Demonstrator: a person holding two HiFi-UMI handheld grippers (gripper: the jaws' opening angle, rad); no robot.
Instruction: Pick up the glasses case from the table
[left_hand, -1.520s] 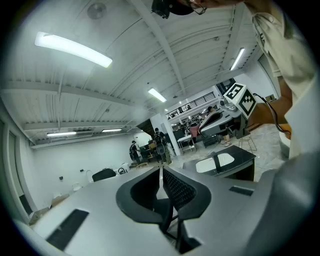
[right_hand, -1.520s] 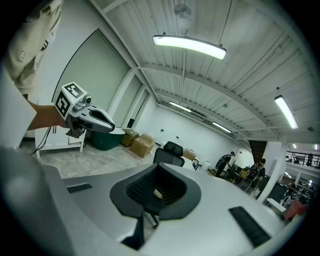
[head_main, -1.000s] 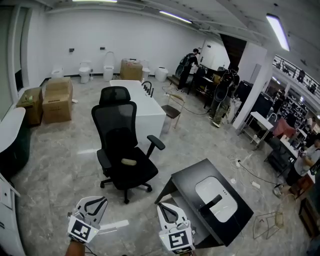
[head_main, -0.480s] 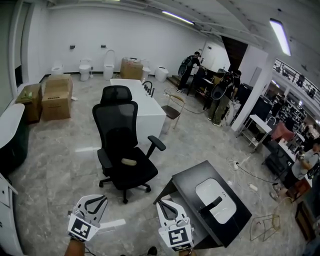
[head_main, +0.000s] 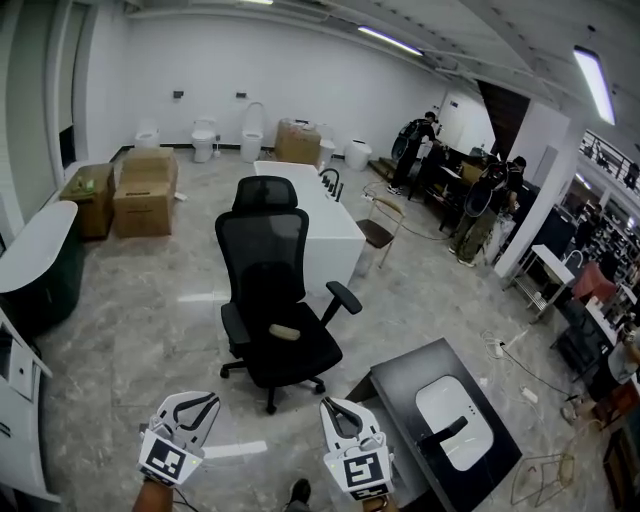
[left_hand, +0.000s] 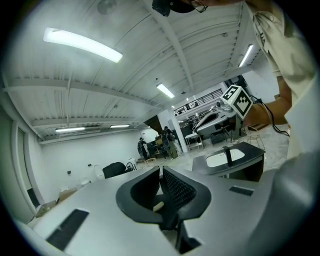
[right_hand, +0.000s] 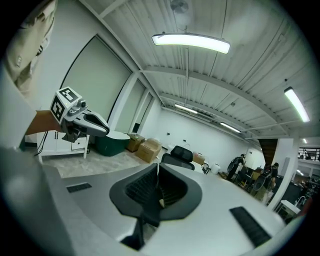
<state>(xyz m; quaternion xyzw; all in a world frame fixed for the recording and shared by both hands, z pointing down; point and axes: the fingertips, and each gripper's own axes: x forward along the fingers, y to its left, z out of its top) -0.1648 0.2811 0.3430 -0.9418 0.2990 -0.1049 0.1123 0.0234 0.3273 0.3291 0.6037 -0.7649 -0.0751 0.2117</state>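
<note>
A black desk (head_main: 400, 385) stands at the lower right of the head view. On it lies a white oval tray (head_main: 458, 410) with a long black object (head_main: 445, 432) across it; whether that is the glasses case I cannot tell. A small beige oval thing (head_main: 284, 331) rests on the seat of the black office chair (head_main: 270, 250). My left gripper (head_main: 207, 399) and right gripper (head_main: 331, 406) hang at the bottom edge, well short of both. In the gripper views each pair of jaws (left_hand: 160, 169) (right_hand: 158, 165) meets at the tips with nothing between them.
A long white table (head_main: 320, 215) stands behind the chair. Cardboard boxes (head_main: 145, 190) sit at the left, toilets and more boxes along the far wall. People stand at the far right by work benches. A cable (head_main: 520, 350) trails on the floor beyond the desk.
The whole scene has slid right and slightly down in the head view, so the chair and desk sit further right. Both grippers keep their places at the bottom edge, still shut.
</note>
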